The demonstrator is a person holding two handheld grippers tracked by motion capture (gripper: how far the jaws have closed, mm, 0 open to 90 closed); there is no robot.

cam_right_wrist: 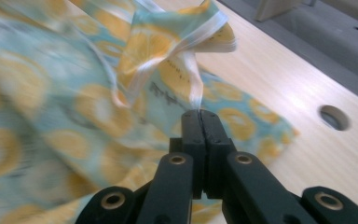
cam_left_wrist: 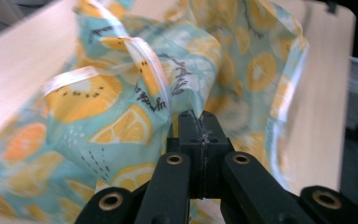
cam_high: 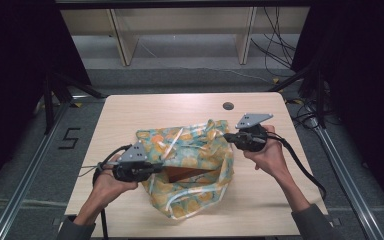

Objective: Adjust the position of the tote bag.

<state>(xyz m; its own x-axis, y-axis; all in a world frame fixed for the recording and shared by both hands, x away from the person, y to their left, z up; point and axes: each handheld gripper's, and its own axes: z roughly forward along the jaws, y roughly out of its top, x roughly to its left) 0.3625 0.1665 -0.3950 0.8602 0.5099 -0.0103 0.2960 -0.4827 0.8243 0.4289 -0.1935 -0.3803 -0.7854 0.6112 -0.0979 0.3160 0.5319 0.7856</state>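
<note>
Lying crumpled, bag [cam_high: 190, 165] mouth faces the person.

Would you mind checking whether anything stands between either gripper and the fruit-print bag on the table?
Nothing visible does. The left gripper has its jaws shut on the fruit-print bag at its near-left edge, and the right gripper is shut on the bag's white trim at the far-right corner.

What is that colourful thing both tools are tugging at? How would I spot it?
Look at the pale wooden table. In its middle lies a crumpled bag, teal with orange citrus slices and whitish handles. It is the table's sole patterned thing, its mouth showing a brown inside.
</note>
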